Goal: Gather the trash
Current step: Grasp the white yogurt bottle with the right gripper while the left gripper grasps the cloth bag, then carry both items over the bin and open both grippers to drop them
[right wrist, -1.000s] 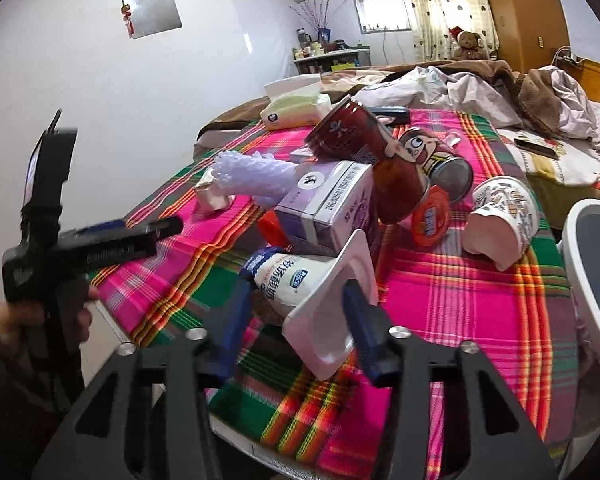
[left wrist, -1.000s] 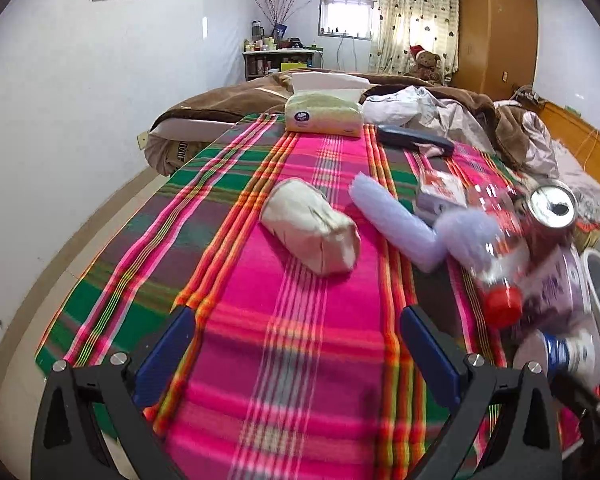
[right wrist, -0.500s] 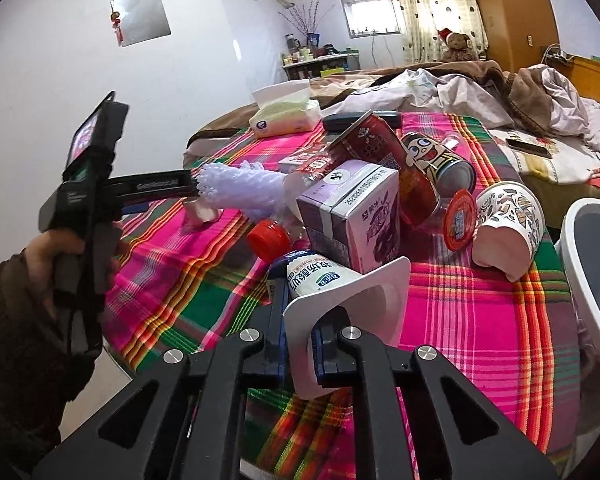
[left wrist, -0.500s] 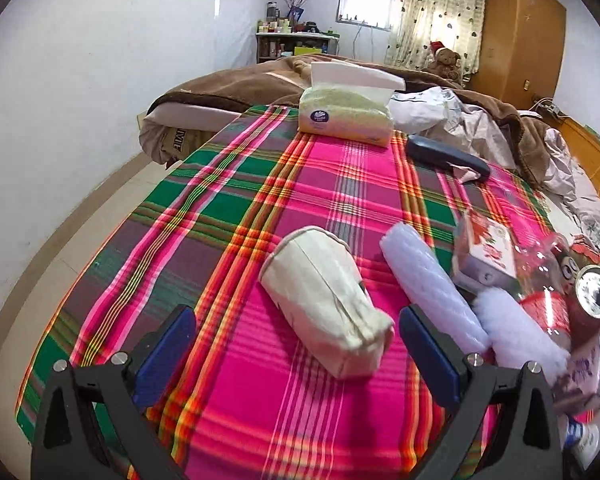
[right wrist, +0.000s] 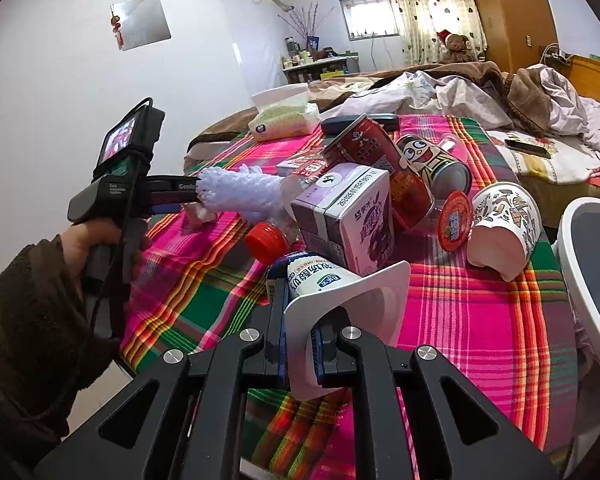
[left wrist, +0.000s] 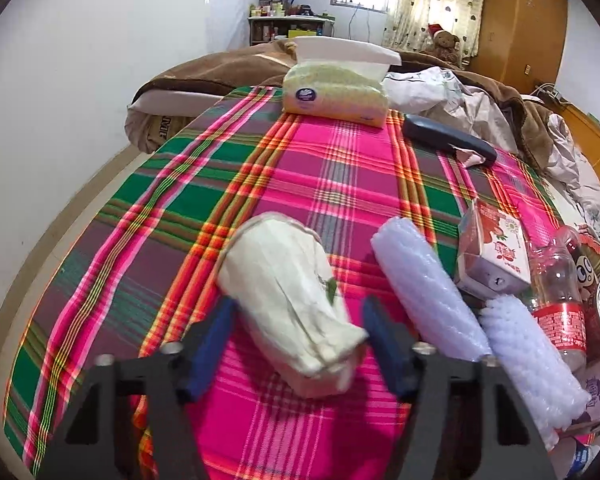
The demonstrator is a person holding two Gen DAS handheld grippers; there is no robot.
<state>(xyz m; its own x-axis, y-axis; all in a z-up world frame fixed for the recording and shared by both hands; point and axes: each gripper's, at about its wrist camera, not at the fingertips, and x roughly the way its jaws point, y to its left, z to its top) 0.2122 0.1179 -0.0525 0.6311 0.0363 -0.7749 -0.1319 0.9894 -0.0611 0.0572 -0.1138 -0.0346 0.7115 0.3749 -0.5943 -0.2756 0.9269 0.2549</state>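
A plaid-clothed counter (left wrist: 340,184) stands by a white wall (left wrist: 80,80), bed (right wrist: 520,92) behind. Left tongs (left wrist: 296,344) are closing around a crumpled cup (left wrist: 288,304); right tongs (right wrist: 300,348) pinch a yogurt cup (right wrist: 340,304). Trash clusters beside a bin (right wrist: 588,280).

Left wrist view: looks down steeply along own fingers at plaid cloth (left wrist: 340,168), very near crushed paper cup (left wrist: 288,304); far wall and window beyond. Right wrist view: shallower tilt, set lower and nearer table edge, close on white cup (right wrist: 340,300). Shared — tissue pack (left wrist: 336,96) (right wrist: 284,120), foam net (left wrist: 424,296) (right wrist: 240,192), milk carton (right wrist: 348,216). Right view also catches left gripper (right wrist: 192,196) from side.
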